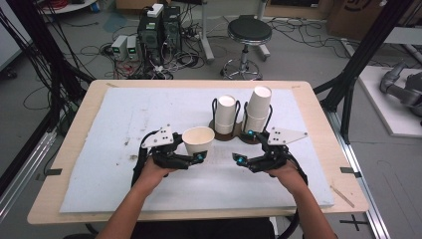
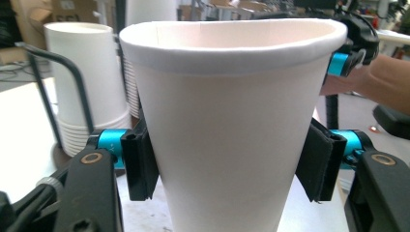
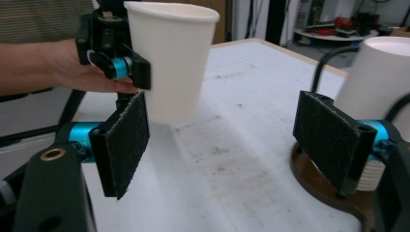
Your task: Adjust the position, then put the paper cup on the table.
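Cup sits just left of the board's centre, clamped in the left gripper, whose pads press its lower wall from both sides in the left gripper view; mouth up, upright. The grip is low on the body, likely so the rim stays free and the thin paper does not buckle. In the right gripper view the cup seems to hang a little above the white board, with a shadow under its base. The right gripper rests at 3 o'clock from the cup, jaws spread wide with nothing between them, apparently just clear of the work. At 1 o'clock from the cup stand two cup stacks in dark wire holders; the holders keep the stacks upright, so one cup can be drawn off one-handed.
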Action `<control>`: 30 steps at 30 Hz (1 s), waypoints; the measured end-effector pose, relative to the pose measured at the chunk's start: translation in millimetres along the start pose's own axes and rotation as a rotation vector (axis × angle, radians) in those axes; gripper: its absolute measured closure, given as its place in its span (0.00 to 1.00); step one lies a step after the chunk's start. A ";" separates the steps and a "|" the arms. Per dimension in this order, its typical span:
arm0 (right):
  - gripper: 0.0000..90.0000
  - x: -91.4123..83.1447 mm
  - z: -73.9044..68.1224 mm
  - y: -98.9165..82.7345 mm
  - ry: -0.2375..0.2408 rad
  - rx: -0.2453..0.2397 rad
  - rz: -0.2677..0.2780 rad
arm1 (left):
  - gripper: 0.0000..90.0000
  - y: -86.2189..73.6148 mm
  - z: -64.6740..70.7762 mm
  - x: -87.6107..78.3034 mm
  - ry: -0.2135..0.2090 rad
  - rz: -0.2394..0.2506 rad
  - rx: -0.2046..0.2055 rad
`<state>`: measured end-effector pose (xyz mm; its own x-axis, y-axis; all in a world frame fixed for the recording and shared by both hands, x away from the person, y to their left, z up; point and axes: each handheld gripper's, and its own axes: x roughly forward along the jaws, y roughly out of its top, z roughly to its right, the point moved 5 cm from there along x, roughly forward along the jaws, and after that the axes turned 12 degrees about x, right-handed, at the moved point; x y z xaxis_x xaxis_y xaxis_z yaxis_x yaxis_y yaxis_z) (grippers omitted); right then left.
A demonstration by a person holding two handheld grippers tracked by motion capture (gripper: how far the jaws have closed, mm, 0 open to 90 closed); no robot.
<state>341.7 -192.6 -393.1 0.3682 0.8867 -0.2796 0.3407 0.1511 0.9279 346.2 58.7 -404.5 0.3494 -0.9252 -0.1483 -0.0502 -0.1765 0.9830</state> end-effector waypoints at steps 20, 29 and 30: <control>0.24 -49.2 33.2 -13.6 -0.195 0.048 0.045 | 0.39 2.5 -28.3 -39.8 0.256 0.019 0.009; 0.24 -53.2 35.5 -14.8 -0.214 0.056 0.051 | 0.39 1.2 -39.8 -49.7 0.312 0.022 0.008; 0.24 -53.0 36.1 -14.9 -0.217 0.058 0.051 | 0.39 1.9 -42.2 -51.1 0.318 0.027 0.008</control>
<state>348.3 -257.6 -401.0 0.5615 0.7768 -0.2850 0.3638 0.0775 0.9282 367.7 119.8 -390.5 0.6229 -0.7782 -0.0800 -0.0700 -0.1572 0.9851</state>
